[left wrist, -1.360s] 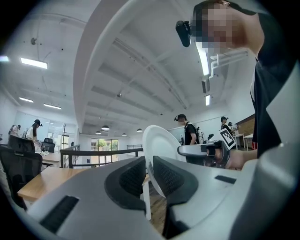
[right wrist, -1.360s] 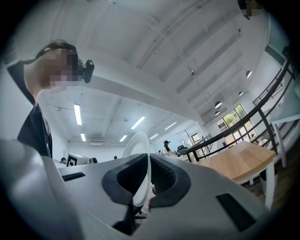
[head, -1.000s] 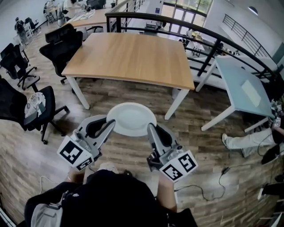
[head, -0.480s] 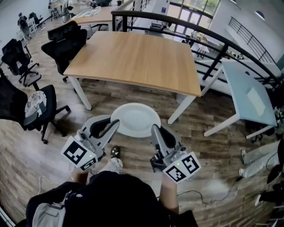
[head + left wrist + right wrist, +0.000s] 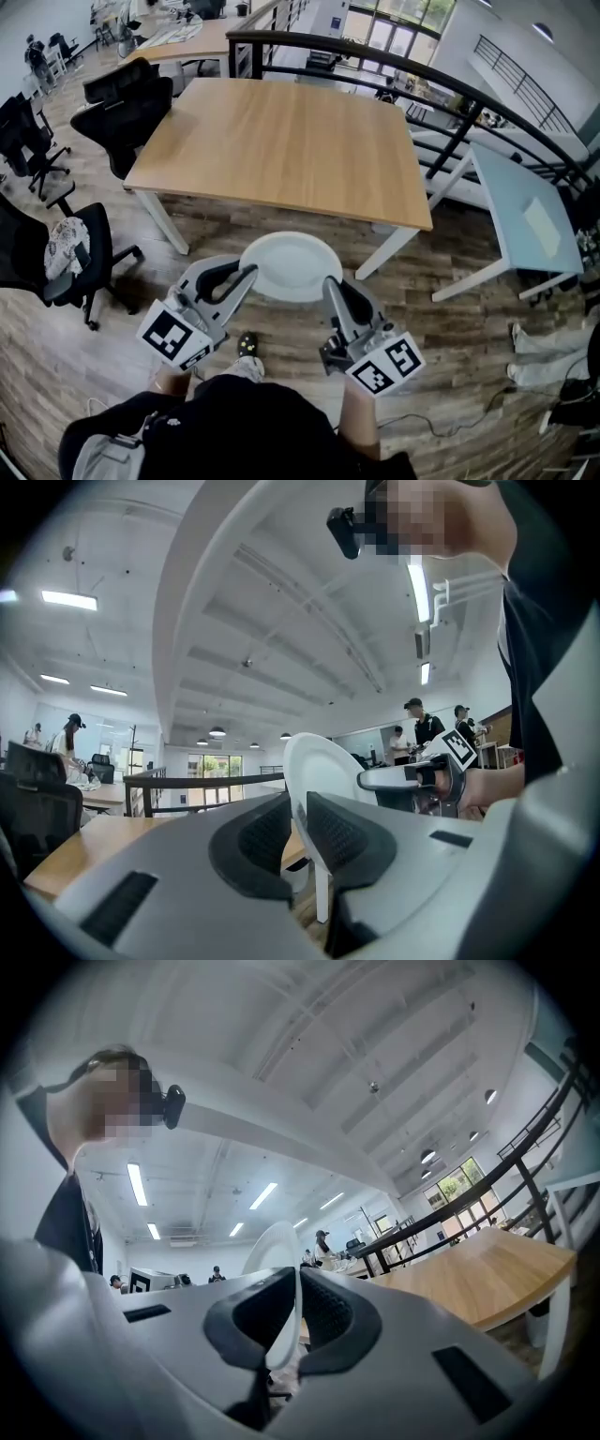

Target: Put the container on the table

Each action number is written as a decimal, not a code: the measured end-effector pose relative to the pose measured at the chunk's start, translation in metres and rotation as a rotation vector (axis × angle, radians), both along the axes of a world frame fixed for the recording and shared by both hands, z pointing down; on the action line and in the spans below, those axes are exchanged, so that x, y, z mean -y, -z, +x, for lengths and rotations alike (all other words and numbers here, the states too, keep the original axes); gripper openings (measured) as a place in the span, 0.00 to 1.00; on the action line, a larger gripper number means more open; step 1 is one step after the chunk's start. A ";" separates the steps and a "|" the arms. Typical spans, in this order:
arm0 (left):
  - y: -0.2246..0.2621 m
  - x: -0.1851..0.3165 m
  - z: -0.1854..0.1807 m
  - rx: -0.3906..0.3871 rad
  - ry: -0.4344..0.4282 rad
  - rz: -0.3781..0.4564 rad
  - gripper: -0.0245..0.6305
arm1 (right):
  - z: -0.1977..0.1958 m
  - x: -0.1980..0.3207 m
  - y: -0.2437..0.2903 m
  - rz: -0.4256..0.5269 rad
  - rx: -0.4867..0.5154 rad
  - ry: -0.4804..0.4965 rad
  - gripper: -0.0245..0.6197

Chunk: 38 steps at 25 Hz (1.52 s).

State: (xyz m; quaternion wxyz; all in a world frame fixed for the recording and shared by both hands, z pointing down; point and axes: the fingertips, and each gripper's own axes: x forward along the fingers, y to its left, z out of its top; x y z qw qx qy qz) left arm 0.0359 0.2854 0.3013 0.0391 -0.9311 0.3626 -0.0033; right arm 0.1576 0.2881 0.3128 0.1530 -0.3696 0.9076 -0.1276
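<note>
White and shallow, the container [image 5: 291,267] was at lower centre, short of the wooden counter [image 5: 281,141]. The left hand-held gripper [image 5: 246,275] and the right hand-held gripper [image 5: 330,283] each clenched an opposite rim, probably to keep it level.

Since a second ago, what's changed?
The plate, carried by the left tongs and right tongs, moved nearer the near edge of the wooden table. Nothing taken or released. Same: both clamp opposite rims, plate level, above the floor, short of the table.
</note>
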 end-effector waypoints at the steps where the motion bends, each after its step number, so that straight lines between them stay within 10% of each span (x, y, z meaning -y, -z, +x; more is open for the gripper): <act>1: -0.002 0.008 -0.004 -0.005 0.001 -0.007 0.13 | -0.004 0.008 0.000 -0.003 -0.006 -0.001 0.08; 24: 0.001 0.146 -0.117 -0.028 0.027 0.005 0.13 | -0.118 0.150 0.006 0.002 -0.046 0.023 0.08; 38: -0.008 0.184 -0.123 -0.013 0.030 -0.007 0.13 | -0.124 0.187 -0.004 -0.020 -0.033 0.019 0.08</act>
